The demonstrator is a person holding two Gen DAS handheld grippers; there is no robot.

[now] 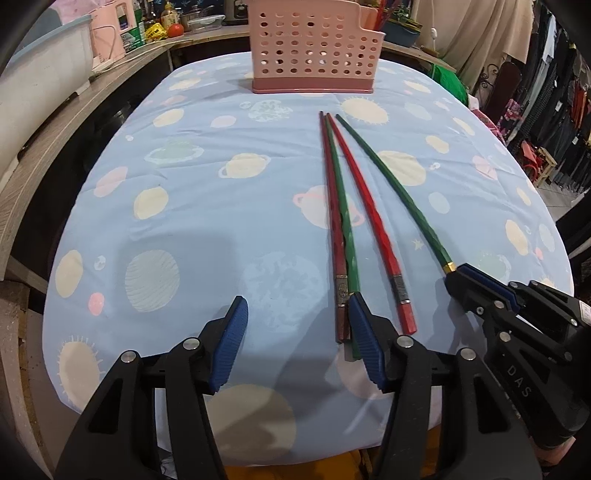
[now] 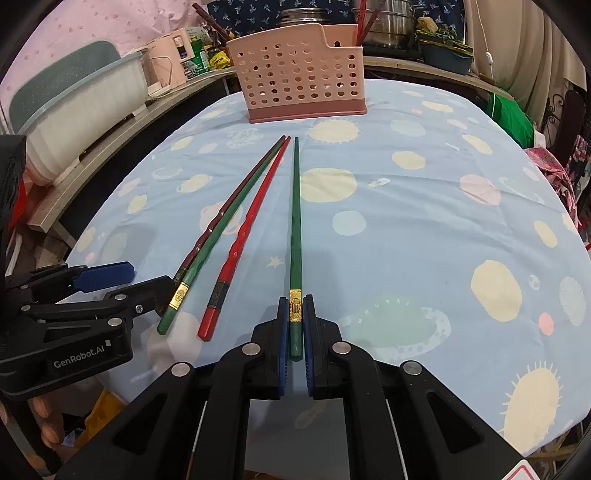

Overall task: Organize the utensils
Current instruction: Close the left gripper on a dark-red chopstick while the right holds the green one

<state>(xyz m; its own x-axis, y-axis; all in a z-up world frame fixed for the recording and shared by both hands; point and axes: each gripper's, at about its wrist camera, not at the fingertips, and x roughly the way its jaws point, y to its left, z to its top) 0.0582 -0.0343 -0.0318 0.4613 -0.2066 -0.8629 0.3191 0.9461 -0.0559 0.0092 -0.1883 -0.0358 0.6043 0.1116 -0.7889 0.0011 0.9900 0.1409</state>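
Note:
Several chopsticks lie side by side on the planet-print tablecloth point(image 1: 207, 206), tips toward the pink perforated utensil basket point(image 1: 314, 44) point(image 2: 299, 74). My right gripper point(image 2: 295, 306) point(image 1: 461, 275) is shut on the gold-banded end of the rightmost green chopstick point(image 2: 295, 221) point(image 1: 399, 192), which still rests on the cloth. My left gripper point(image 1: 296, 306) point(image 2: 147, 278) stands open with nothing between its pads. Its right finger point(image 1: 364, 332) sits at the ends of the dark red chopstick point(image 1: 332, 221) and another green one point(image 1: 341, 206). A bright red chopstick point(image 1: 369, 214) point(image 2: 251, 218) lies between the two grippers.
Red chopsticks point(image 2: 364, 22) stand in the basket's right compartment. A wooden side counter point(image 1: 55, 147) at the left carries a white tub point(image 2: 85, 107), a pink appliance point(image 2: 166, 59) and bottles. Pots point(image 2: 388, 18) stand behind the basket. Hanging clothes point(image 1: 554, 110) fill the right.

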